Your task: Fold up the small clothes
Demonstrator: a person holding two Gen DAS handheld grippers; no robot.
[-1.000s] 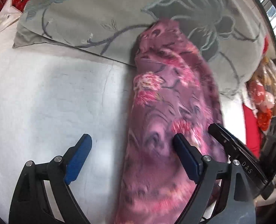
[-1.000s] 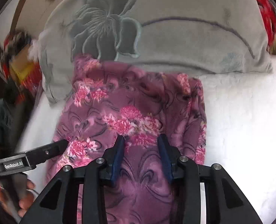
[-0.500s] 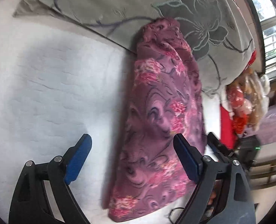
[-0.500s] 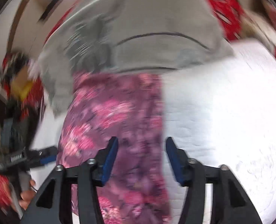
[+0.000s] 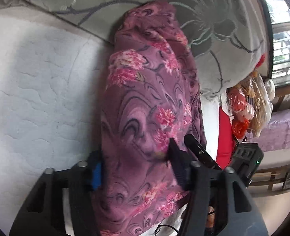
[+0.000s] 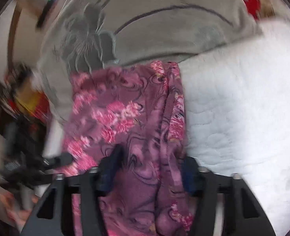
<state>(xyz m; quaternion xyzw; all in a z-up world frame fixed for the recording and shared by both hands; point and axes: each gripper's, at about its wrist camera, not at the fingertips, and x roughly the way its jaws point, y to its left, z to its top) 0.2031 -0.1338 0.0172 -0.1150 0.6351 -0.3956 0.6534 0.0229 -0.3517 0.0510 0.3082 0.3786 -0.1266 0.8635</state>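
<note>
A purple garment with pink flowers (image 5: 145,102) lies as a long folded strip on a white quilted bed, its far end against a grey pillow. My left gripper (image 5: 135,167) has its jaws closed in around the near part of the strip, cloth bunched between them. In the right wrist view the same garment (image 6: 125,108) runs away from me, and my right gripper (image 6: 149,169) straddles its right folded edge with cloth between the fingers. The right gripper's black finger (image 5: 200,151) shows just right of my left one.
A grey pillow with an embroidered flower (image 5: 204,25) lies across the far end. The white quilted bed surface (image 5: 37,90) spreads to the left. Red cloth and plastic bags (image 5: 247,106) sit off the bed's right side, near a window.
My left gripper's jaws have narrowed from wide open onto the garment. My right gripper has shifted over the garment's right edge and the cloth now bunches between its fingers.
</note>
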